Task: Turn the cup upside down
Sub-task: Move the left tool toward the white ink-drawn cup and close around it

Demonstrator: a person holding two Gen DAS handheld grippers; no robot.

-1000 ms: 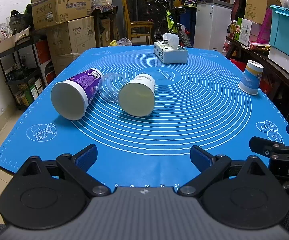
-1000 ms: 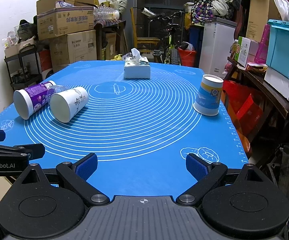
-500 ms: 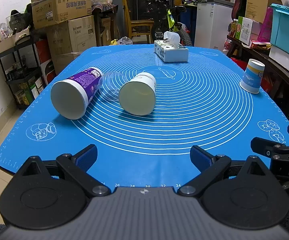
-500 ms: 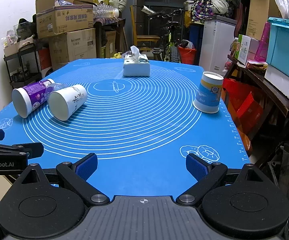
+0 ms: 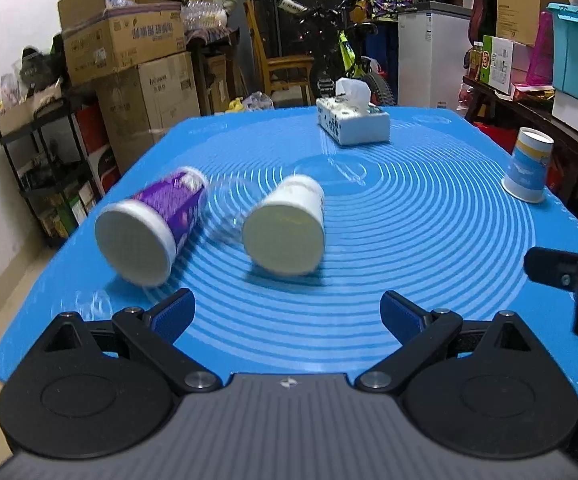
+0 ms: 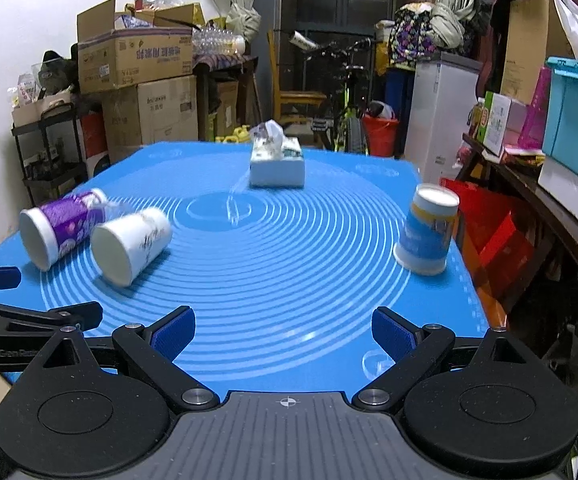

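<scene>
A white paper cup (image 5: 287, 232) lies on its side on the blue mat (image 5: 409, 248), mouth toward me. A purple cup (image 5: 153, 228) lies on its side to its left, with a clear cup (image 5: 225, 208) between them. A blue and white cup (image 5: 527, 170) stands upside down at the right edge. My left gripper (image 5: 287, 314) is open and empty, short of the white cup. My right gripper (image 6: 283, 332) is open and empty over the mat's near part; the white cup (image 6: 131, 244), the purple cup (image 6: 59, 230) and the blue cup (image 6: 427, 234) show ahead.
A tissue box (image 5: 353, 122) sits at the far middle of the mat, also in the right wrist view (image 6: 277, 164). Cardboard boxes (image 5: 129, 48) and a shelf stand to the left. A side table with bins (image 6: 569, 128) stands to the right.
Both grippers have moved forward over the mat and risen a little, so the cups look nearer. The jaws stay open. The cups have not moved.
</scene>
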